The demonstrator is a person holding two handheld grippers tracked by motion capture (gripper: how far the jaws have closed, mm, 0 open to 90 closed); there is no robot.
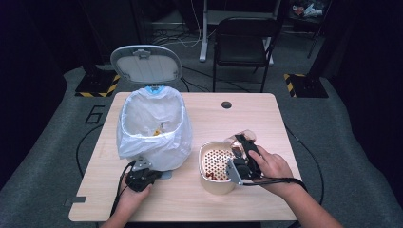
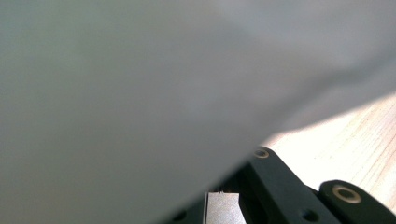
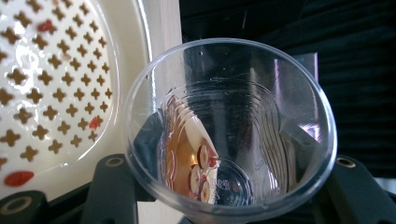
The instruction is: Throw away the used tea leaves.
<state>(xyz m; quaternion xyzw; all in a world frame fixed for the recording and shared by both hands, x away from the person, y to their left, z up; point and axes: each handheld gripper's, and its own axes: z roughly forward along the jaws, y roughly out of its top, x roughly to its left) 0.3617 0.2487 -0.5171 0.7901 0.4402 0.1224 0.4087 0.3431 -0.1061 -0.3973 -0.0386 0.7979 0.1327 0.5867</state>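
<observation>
step: emptying cup (image 3: 229,130) over strainer (image 1: 216,159) | right gripper (image 1: 243,159) clamps cup | left gripper (image 1: 139,178) at bin bag (image 1: 152,130), grip unclear | next: tip further

The white bag (image 2: 140,93) sits so close to the left gripper's camera that it looks like a grey blur and hides the jaw tips. In the high view, the things inside the bin (image 1: 157,129) are too small to tell. The clear cup (image 3: 229,126) covers the right gripper's jaws.
</observation>
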